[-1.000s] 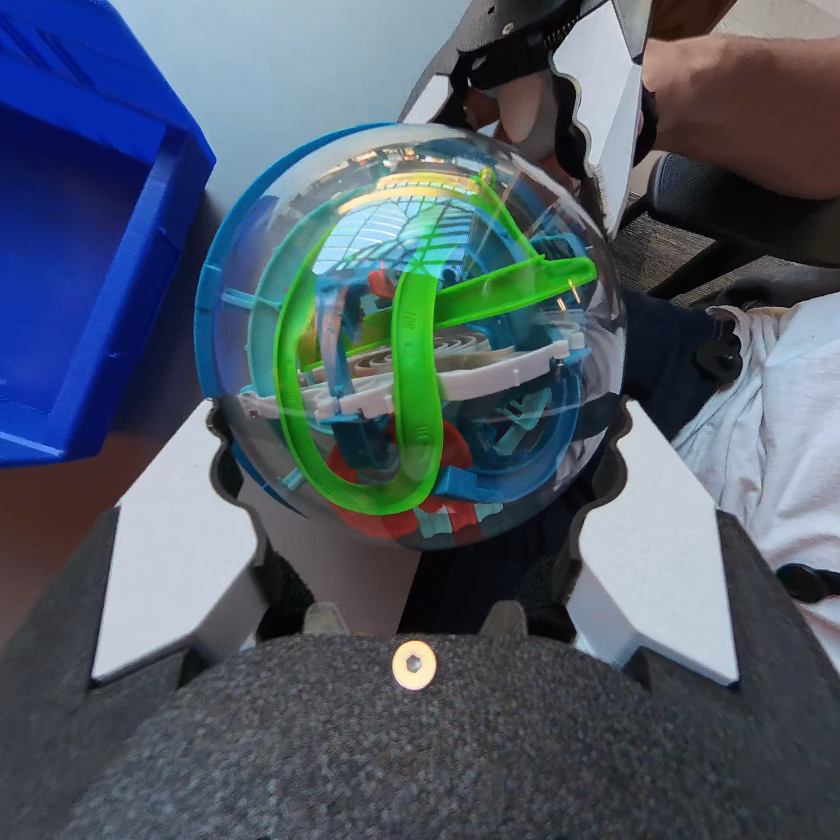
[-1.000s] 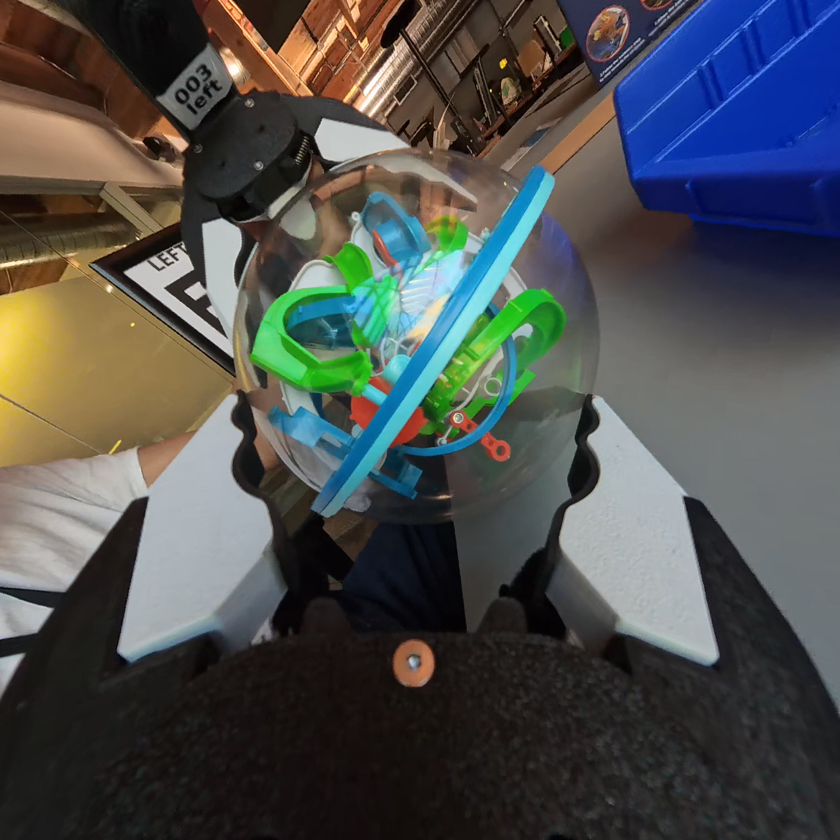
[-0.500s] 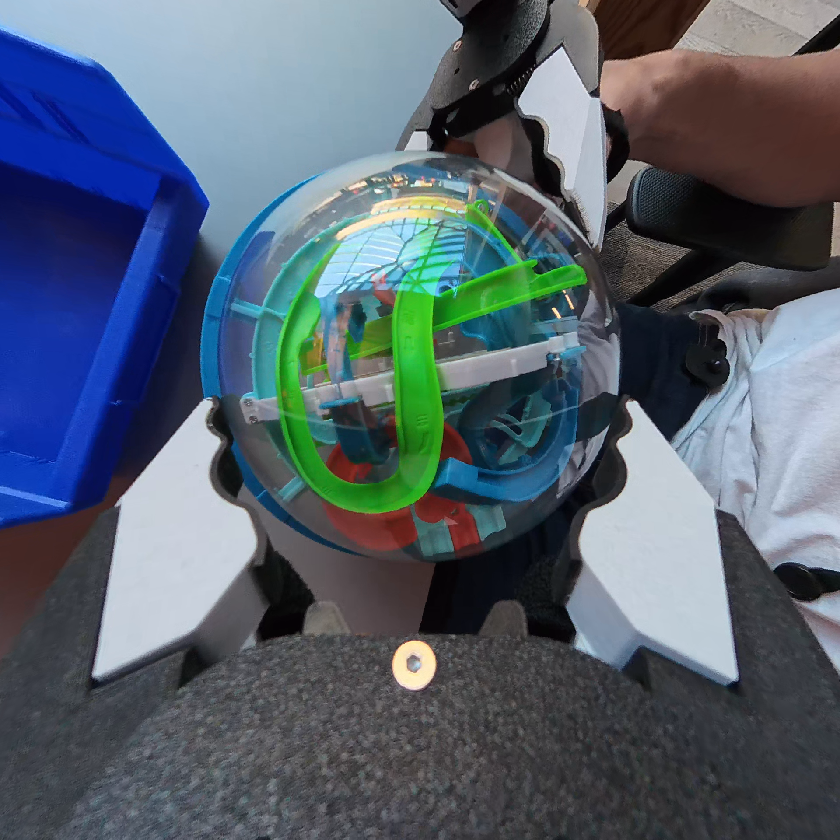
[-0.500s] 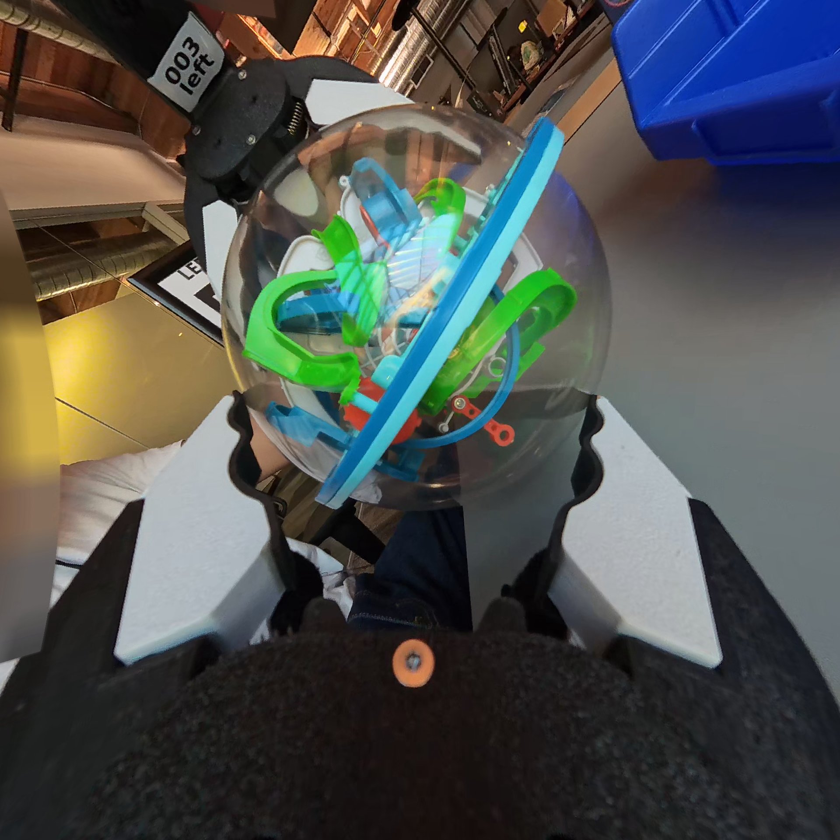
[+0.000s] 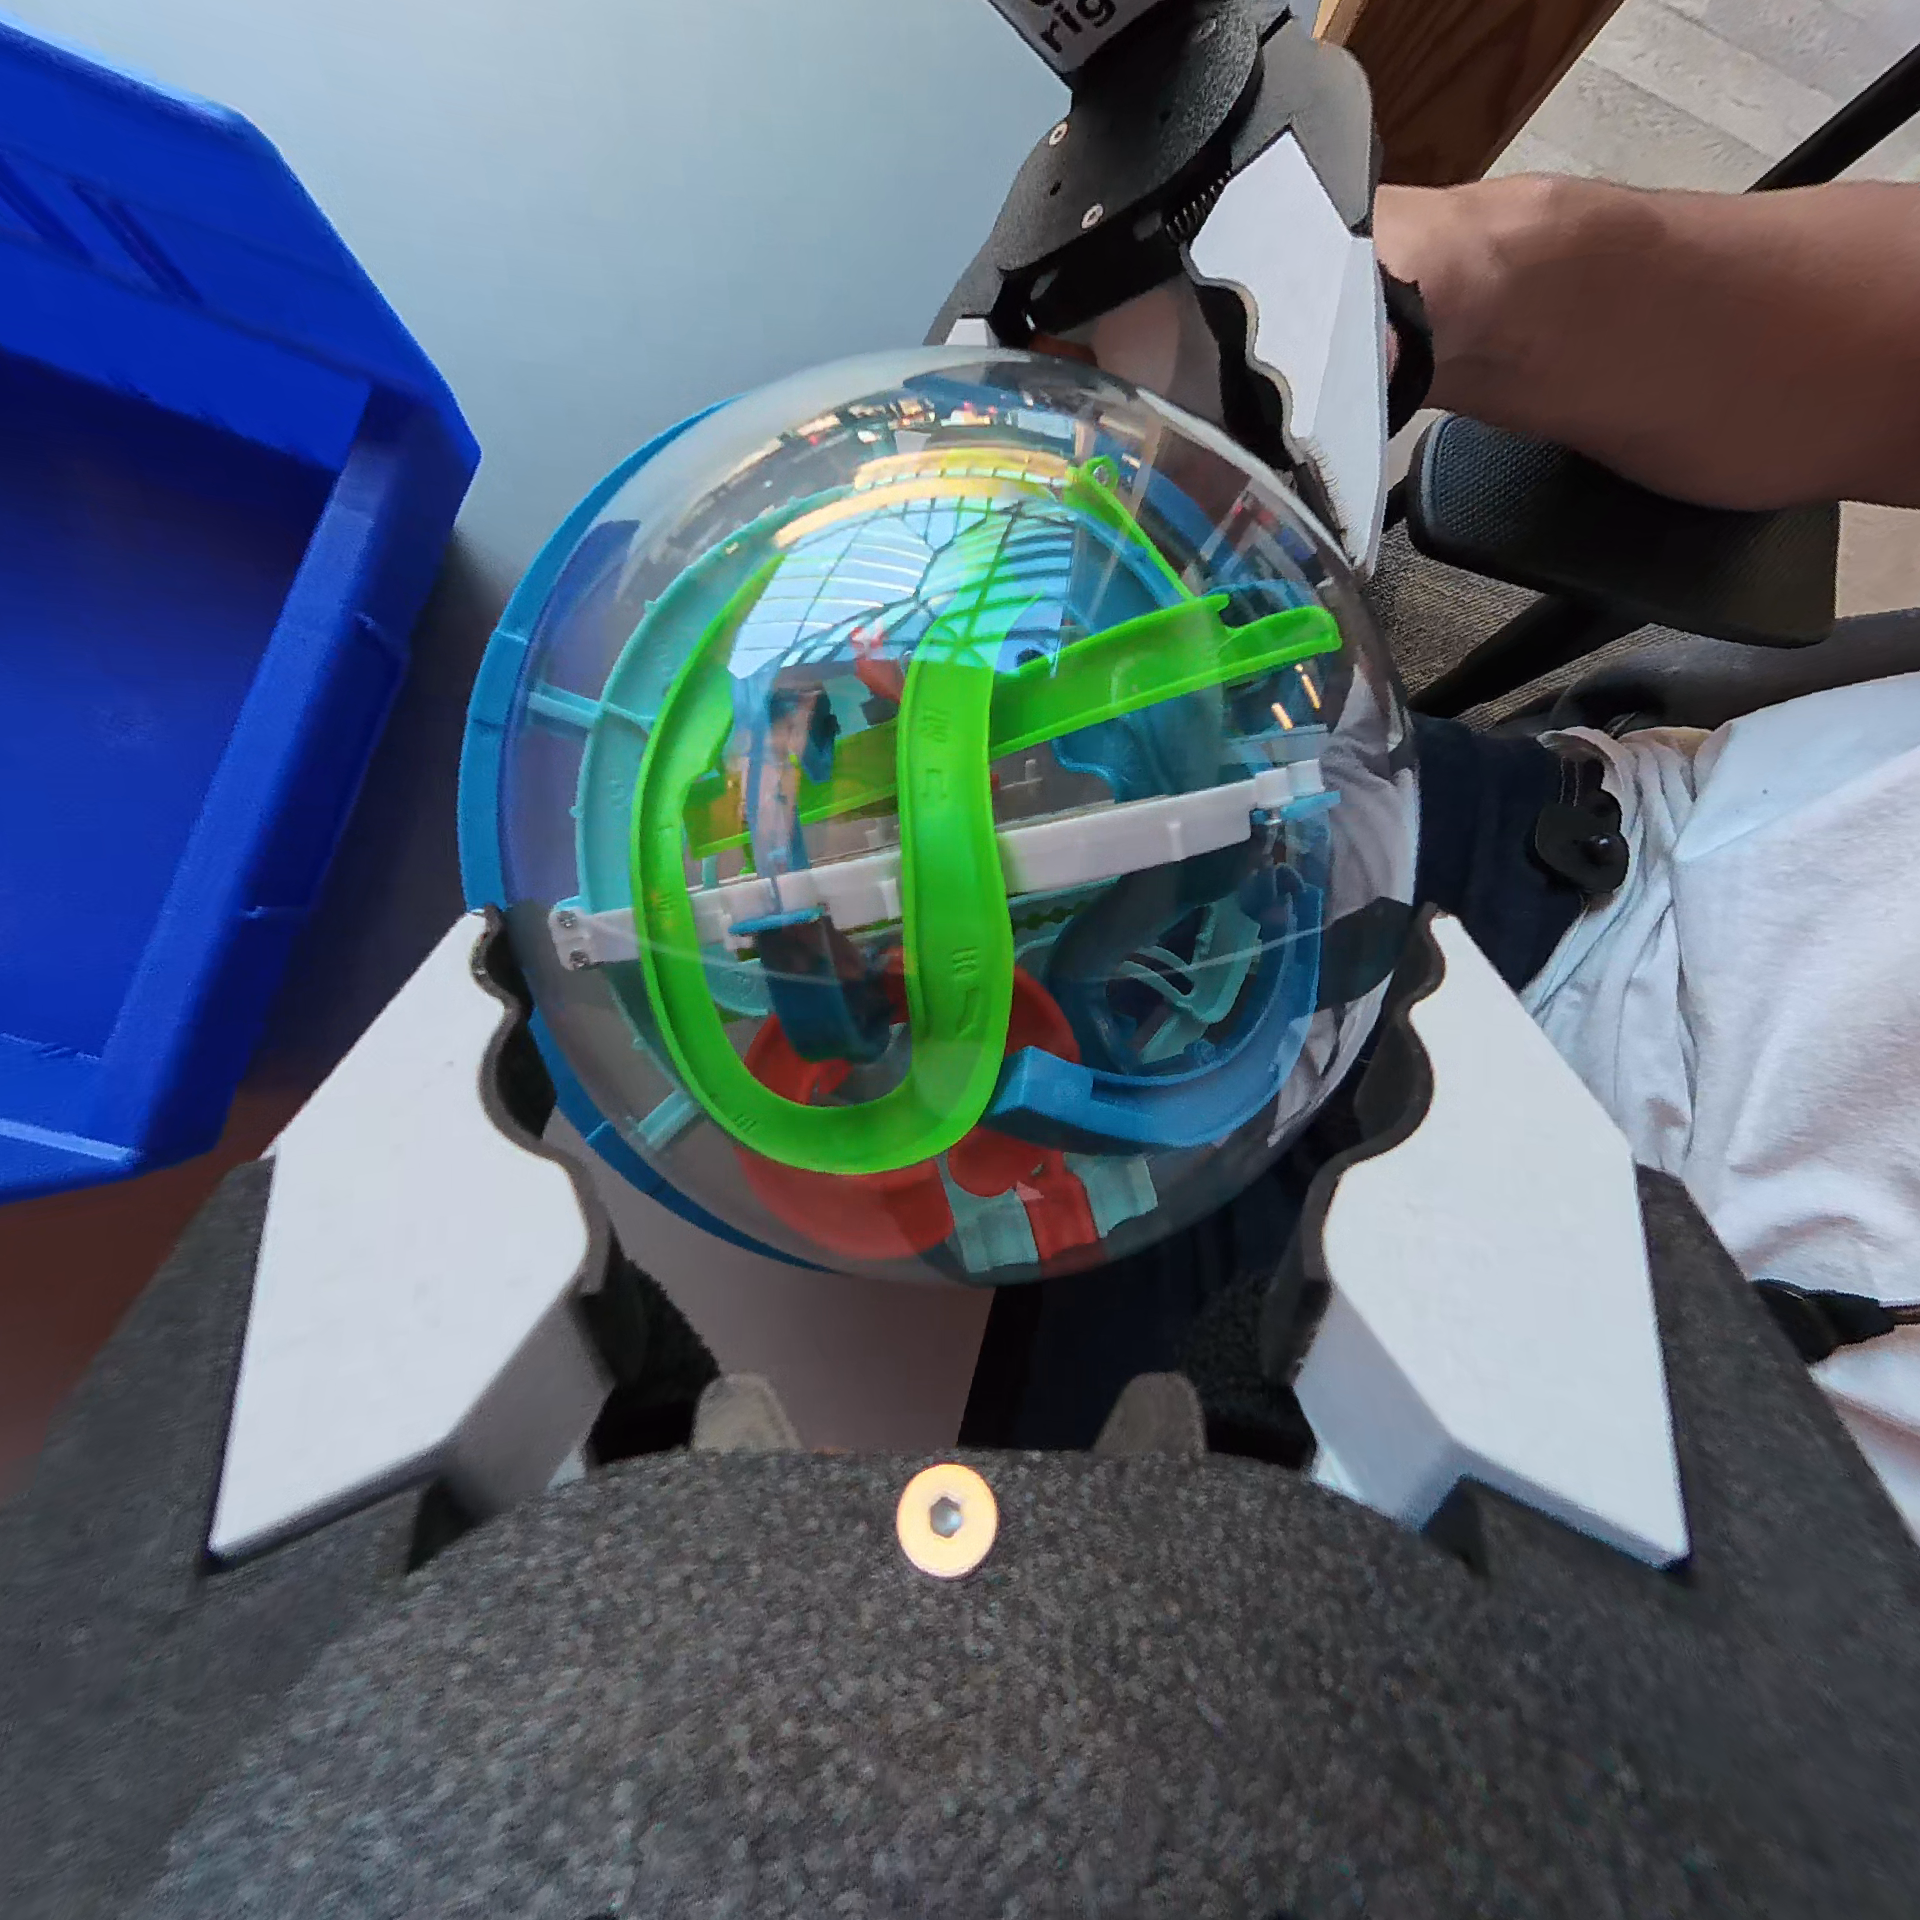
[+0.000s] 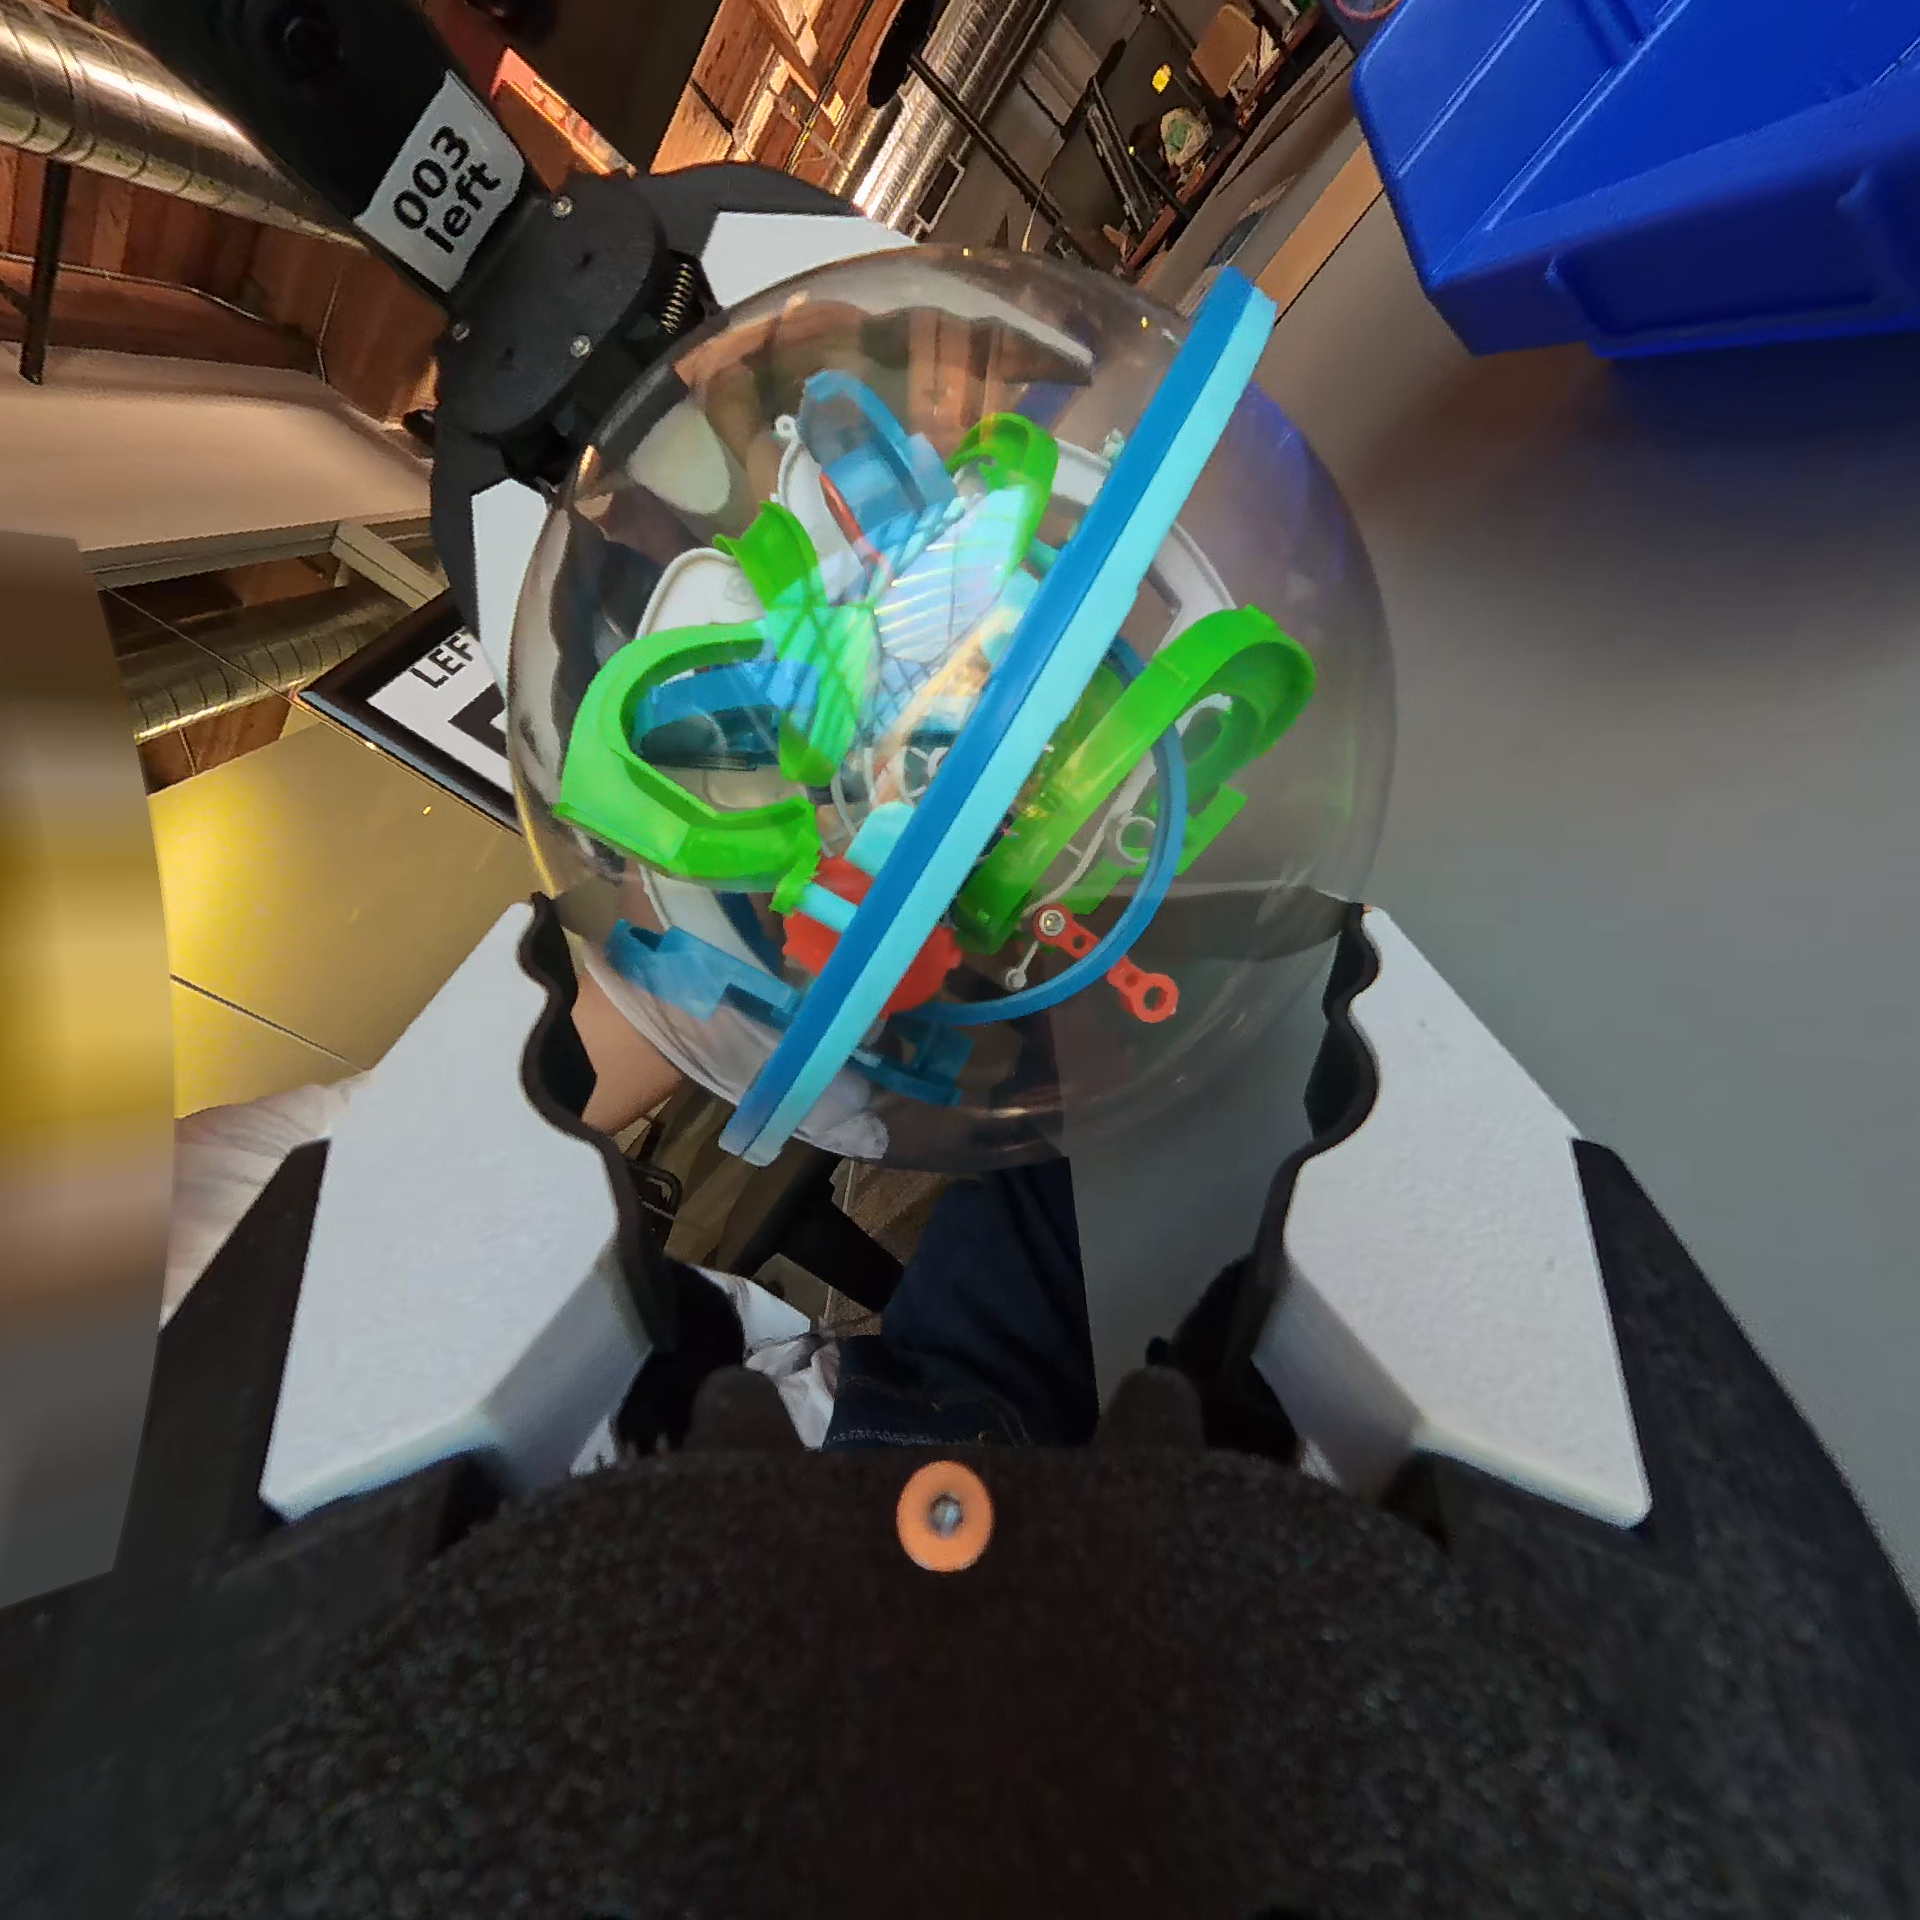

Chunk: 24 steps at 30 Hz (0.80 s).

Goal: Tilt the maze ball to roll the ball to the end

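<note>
A clear maze ball (image 5: 935,821) with green, blue, white and red tracks inside is held in the air between both grippers. My left gripper (image 5: 956,935) is shut on it, its black wavy pads pressed against the sphere's two sides. My right gripper (image 6: 945,925) is shut on the same maze ball (image 6: 945,707) from the opposite side. Each gripper shows behind the ball in the other's view: the right one (image 5: 1195,239) and the left one (image 6: 561,322). The ball's blue equator ring (image 6: 997,717) runs diagonally. The small ball inside is not visible.
A blue plastic bin (image 5: 177,644) stands on the grey table (image 6: 1662,831) left of the ball; it also shows in the right wrist view (image 6: 1662,166). A person's arm (image 5: 1621,343), white shirt (image 5: 1787,935) and a chair armrest (image 5: 1621,561) are to the right.
Both grippers have kept their grip and tilted the maze ball slightly. The white track inside has swung toward level, and the bin has shifted in both views.
</note>
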Each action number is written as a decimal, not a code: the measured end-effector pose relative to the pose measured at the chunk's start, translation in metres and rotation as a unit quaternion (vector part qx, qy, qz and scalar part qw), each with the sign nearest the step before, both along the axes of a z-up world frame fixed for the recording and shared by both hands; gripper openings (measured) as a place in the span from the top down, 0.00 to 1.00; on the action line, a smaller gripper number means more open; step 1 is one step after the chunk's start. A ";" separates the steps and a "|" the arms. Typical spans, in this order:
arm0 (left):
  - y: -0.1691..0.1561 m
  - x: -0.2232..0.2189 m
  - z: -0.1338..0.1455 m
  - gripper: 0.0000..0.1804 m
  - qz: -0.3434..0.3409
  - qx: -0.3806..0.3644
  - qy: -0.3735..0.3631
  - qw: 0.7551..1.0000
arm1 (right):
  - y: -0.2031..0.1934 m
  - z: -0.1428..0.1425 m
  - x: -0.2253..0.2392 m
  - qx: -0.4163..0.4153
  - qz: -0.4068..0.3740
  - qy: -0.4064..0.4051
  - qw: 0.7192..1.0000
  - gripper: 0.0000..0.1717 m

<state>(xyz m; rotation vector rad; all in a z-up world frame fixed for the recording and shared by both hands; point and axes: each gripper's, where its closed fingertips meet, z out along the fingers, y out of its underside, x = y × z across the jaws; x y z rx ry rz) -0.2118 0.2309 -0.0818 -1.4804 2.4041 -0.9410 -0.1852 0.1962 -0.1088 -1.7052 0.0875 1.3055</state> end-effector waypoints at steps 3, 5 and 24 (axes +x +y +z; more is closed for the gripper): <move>0.002 0.000 0.000 0.14 0.003 -0.005 -0.001 1.000 | 0.002 0.001 0.000 -0.002 -0.007 0.003 1.000 0.19; 0.003 0.000 0.000 0.14 0.004 -0.008 -0.002 1.000 | 0.003 0.001 0.001 0.000 -0.013 0.004 1.000 0.19; 0.001 -0.011 0.002 0.14 0.053 -0.051 -0.142 0.987 | 0.005 0.007 -0.005 0.014 -0.017 -0.044 0.999 0.20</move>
